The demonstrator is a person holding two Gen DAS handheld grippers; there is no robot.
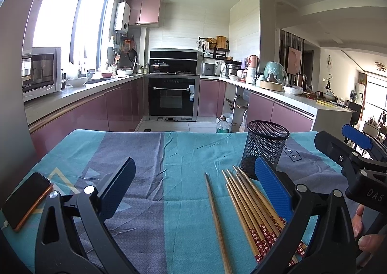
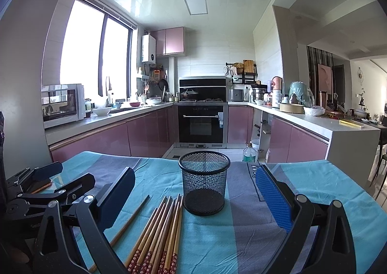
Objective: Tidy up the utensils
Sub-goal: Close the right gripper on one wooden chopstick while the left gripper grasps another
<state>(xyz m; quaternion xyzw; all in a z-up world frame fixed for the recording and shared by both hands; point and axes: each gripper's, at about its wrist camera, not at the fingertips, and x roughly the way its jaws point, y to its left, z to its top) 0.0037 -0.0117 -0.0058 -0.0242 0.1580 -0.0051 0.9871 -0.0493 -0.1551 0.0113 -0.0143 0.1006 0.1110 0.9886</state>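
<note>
Several wooden chopsticks with red flowered ends [image 1: 251, 208] lie bunched on the blue cloth, also in the right wrist view [image 2: 159, 232]. One plain chopstick [image 1: 216, 220] lies apart to their left [image 2: 128, 225]. An empty black mesh cup [image 1: 264, 147] stands upright just behind them [image 2: 204, 189]. My left gripper [image 1: 196, 191] is open and empty, low over the cloth with the chopsticks between its fingers. My right gripper [image 2: 196, 199] is open and empty, facing the cup; it shows at the right edge of the left wrist view [image 1: 358, 150].
A phone in an orange case [image 1: 25, 200] lies at the table's left edge. The table [image 1: 150, 153] ends at the far side toward the kitchen floor, where a plastic bottle [image 2: 249, 153] stands. Kitchen counters line the room behind.
</note>
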